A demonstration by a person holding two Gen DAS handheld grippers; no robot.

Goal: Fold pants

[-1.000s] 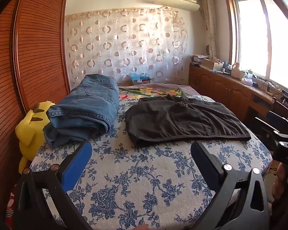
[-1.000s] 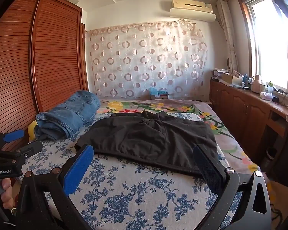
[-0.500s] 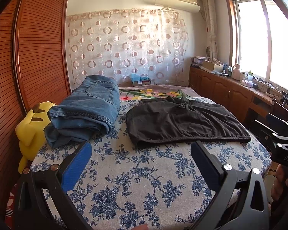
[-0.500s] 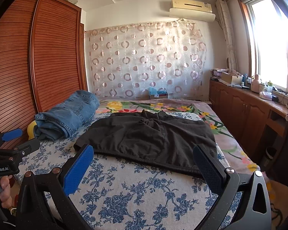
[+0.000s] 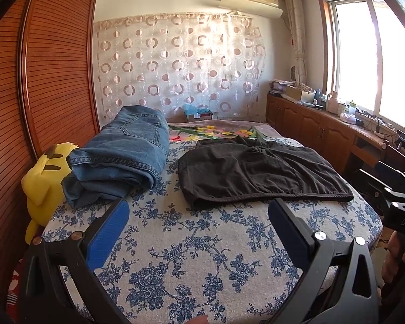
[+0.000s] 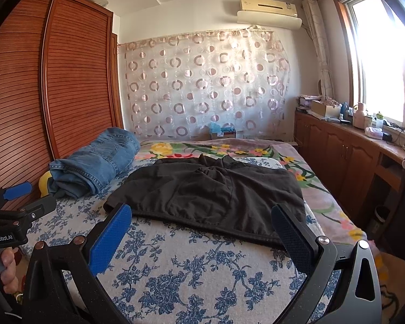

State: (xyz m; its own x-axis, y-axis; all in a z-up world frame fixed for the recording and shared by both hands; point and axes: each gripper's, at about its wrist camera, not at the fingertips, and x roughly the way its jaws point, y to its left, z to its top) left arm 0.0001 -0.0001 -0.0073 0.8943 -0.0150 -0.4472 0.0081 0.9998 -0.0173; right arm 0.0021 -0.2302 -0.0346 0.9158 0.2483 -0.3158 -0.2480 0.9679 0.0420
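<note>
Dark pants (image 5: 256,171) lie spread flat on the blue-flowered bed sheet (image 5: 175,256), their hem edge nearest me; they also show in the right wrist view (image 6: 210,194). My left gripper (image 5: 198,213) is open and empty, above the sheet short of the pants' near left corner. My right gripper (image 6: 202,218) is open and empty, just short of the pants' near edge. Each gripper shows at the edge of the other's view: the right one (image 5: 391,189), the left one (image 6: 16,199).
Folded blue jeans (image 5: 121,154) lie at the bed's left, beside a yellow plush toy (image 5: 41,186). A wooden wardrobe (image 5: 40,81) stands left. A cabinet counter (image 5: 337,124) with clutter runs along the right under the window. A flowered blanket (image 6: 229,148) covers the far bed.
Both grippers have risen and eased back slightly, so the bed sits a little lower in both views. The pants and the jeans have not moved.
</note>
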